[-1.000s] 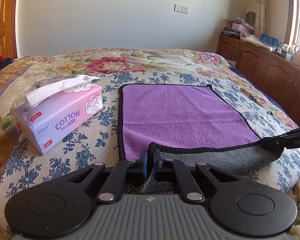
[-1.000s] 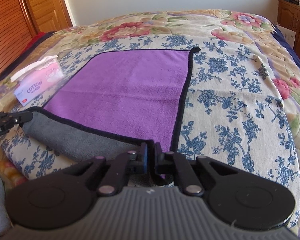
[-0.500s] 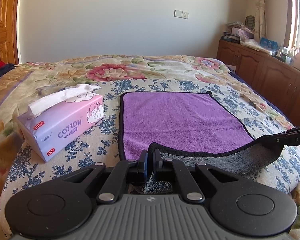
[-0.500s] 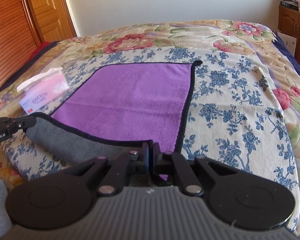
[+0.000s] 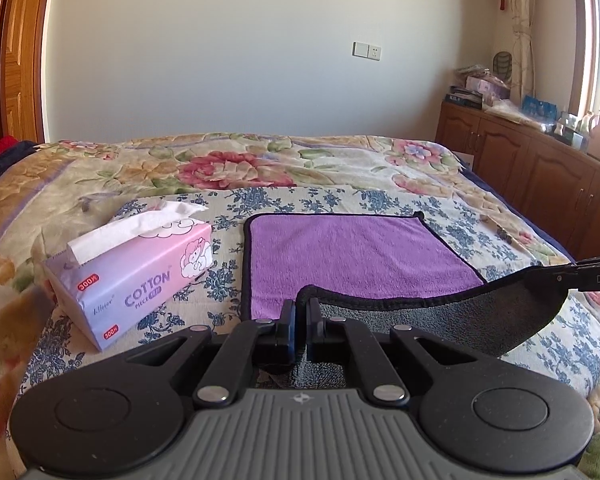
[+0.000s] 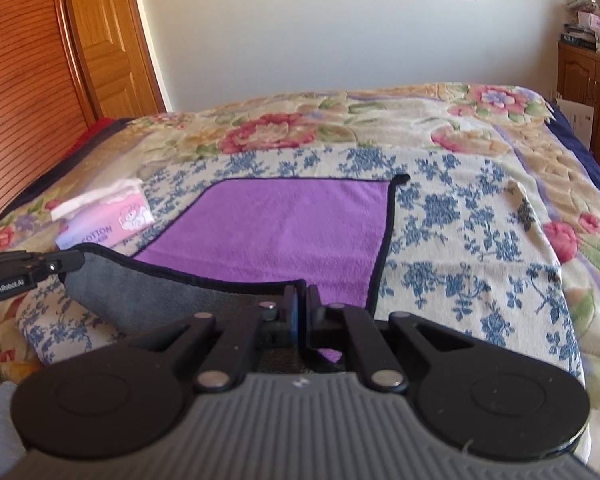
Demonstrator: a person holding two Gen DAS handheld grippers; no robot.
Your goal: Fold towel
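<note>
A purple towel (image 5: 352,252) with a black hem and grey underside lies on the flowered bed; it also shows in the right wrist view (image 6: 284,228). Its near edge is lifted off the bed, grey side (image 5: 440,322) facing me. My left gripper (image 5: 300,312) is shut on the towel's near left corner. My right gripper (image 6: 300,300) is shut on the near right corner. Each gripper shows at the edge of the other's view, the right gripper (image 5: 560,278) on the right and the left gripper (image 6: 66,262) on the left.
A pink tissue pack (image 5: 136,276) stands on the bed left of the towel, also in the right wrist view (image 6: 108,216). Wooden cabinets (image 5: 540,176) with clutter line the right wall. A wooden door (image 6: 100,40) is at the left.
Both grippers have risen and moved forward with the towel's near edge. More of the grey underside shows and less purple is uncovered.
</note>
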